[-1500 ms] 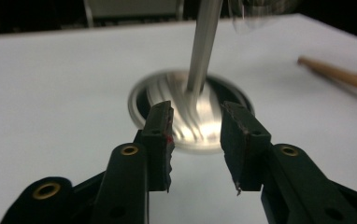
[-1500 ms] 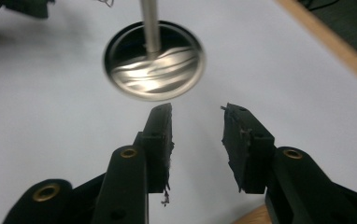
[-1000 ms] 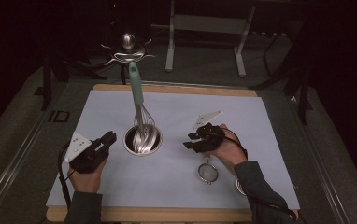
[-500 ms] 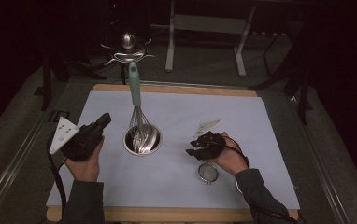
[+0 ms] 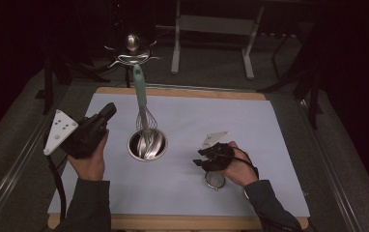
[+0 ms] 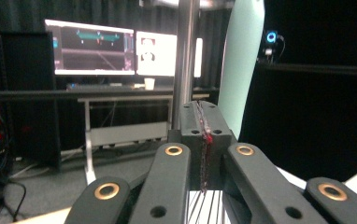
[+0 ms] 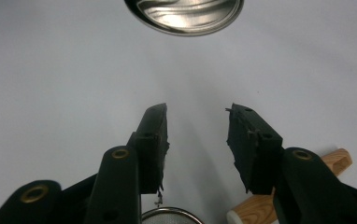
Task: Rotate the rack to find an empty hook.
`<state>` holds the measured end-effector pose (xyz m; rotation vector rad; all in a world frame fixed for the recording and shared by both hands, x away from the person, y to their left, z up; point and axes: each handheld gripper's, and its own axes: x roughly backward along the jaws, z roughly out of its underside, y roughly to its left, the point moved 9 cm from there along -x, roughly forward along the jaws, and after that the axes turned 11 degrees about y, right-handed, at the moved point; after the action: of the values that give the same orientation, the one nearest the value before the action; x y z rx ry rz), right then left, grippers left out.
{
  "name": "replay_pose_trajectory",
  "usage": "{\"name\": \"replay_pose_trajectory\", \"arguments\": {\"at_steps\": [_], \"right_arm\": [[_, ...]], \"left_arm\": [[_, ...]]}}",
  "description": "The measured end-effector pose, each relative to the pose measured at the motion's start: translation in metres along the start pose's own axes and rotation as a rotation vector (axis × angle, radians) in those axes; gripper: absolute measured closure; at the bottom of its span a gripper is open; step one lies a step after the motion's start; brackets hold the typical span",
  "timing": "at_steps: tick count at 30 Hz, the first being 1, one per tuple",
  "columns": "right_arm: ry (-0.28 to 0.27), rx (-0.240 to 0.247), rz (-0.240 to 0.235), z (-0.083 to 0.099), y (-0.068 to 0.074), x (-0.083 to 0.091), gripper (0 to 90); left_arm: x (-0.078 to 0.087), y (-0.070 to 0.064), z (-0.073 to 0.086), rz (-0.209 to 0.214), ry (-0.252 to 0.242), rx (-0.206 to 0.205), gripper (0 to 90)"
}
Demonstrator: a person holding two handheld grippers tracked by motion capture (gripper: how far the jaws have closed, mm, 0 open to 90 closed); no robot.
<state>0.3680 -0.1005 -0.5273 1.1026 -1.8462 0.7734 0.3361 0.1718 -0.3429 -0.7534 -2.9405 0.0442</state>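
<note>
A whisk with a teal handle leans upright in a small steel bowl at the middle of the white mat. My left gripper is held up left of the bowl, tilted upward, its jaws shut with nothing between them. Along the left gripper I see the teal handle just beyond. My right gripper hovers low to the right of the bowl, above a small mesh strainer. In its own view the right gripper stands open, the bowl ahead and the strainer rim below.
The white mat lies on a wooden board. A shiny metal stand sits beyond the far edge. A wooden handle lies under the right jaw. Monitors and a desk stand in the dark room behind.
My left gripper has drawn back from the bowl to the left, lifted and tilted upward. The right gripper has slid a little toward the front, over the strainer.
</note>
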Motion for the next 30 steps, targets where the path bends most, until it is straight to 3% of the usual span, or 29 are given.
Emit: {"name": "replay_pose_trajectory", "arguments": {"at_steps": [9, 15, 26, 30], "right_arm": [[-0.018, 0.006, -0.001, 0.001, 0.009, -0.002, 56.2], [-0.020, -0.007, -0.001, 0.003, 0.006, -0.003, 56.2], [-0.019, -0.025, 0.010, 0.012, 0.000, 0.001, 56.5], [-0.023, -0.035, 0.010, 0.015, -0.002, 0.002, 56.5]], "left_arm": [[-0.002, -0.001, -0.041, -0.013, -0.090, -0.029, 90.0], [-0.014, -0.001, -0.062, -0.013, -0.104, -0.054, 90.0], [-0.024, 0.006, -0.075, -0.030, -0.121, -0.033, 90.0], [-0.028, 0.007, -0.073, -0.057, -0.109, -0.053, 90.0]]}}
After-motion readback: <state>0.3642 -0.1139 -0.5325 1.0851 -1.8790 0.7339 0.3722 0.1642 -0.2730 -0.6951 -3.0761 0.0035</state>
